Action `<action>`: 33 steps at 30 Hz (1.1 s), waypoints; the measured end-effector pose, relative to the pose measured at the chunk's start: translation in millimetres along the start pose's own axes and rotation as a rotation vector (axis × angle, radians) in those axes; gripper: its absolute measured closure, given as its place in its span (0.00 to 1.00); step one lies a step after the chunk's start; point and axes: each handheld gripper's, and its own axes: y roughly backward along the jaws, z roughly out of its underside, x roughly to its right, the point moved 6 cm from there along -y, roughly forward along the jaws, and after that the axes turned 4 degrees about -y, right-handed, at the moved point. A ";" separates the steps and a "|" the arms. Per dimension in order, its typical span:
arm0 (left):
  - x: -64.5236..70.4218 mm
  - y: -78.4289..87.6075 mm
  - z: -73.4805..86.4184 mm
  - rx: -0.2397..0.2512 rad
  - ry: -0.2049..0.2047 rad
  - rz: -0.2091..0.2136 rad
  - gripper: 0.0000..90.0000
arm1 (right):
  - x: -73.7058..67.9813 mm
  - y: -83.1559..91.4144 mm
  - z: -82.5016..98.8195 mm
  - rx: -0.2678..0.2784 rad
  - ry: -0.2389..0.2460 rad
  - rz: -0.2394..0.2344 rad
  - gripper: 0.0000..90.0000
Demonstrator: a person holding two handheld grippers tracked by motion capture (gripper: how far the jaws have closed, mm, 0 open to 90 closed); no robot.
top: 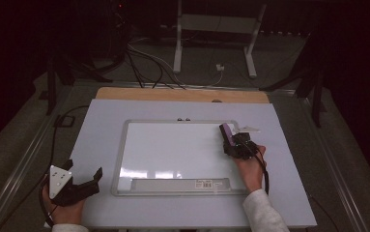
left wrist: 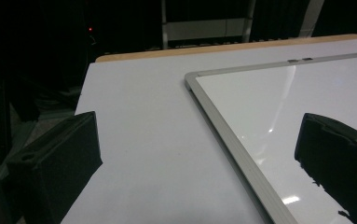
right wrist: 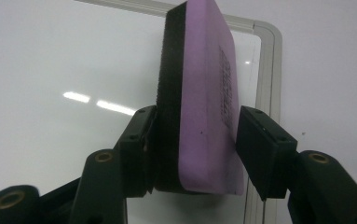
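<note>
nearest the lens in the right gripper view, the right hand-held gripper point(right wrist: 192, 144) has a purple eraser point(right wrist: 204, 93) on edge between its jaws: the left pad presses the black felt face, the right pad stands at the purple face with a sliver of gap, so a firm grip is uncertain. from above, the eraser sits at the whiteboard's point(top: 173, 150) two o'clock corner. at eight o'clock on the surface point(top: 100, 135), the left hand-held gripper point(top: 88, 183) gapes empty.

A purple eraser point(right wrist: 204, 93) with a black felt face is standing on edge between the jaws at the whiteboard's point(top: 173, 150) far right corner. The silver-framed whiteboard is lying flat in the worktop's middle, its surface blank and glossy.
</note>
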 end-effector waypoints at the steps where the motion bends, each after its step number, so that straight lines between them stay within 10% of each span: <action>1: 0.1 -0.1 0.0 0.000 0.000 0.001 0.01 | 1.0 0.9 0.8 -0.001 -0.003 -0.004 0.54; 18: 1.9 -1.3 0.3 -0.006 -0.004 0.002 0.01 | 6.5 10.1 12.8 0.013 -0.025 0.014 0.70; 33: 0.8 -1.0 0.1 -0.003 -0.002 0.001 0.01 | 10.5 -2.2 2.4 0.063 -0.161 0.081 0.71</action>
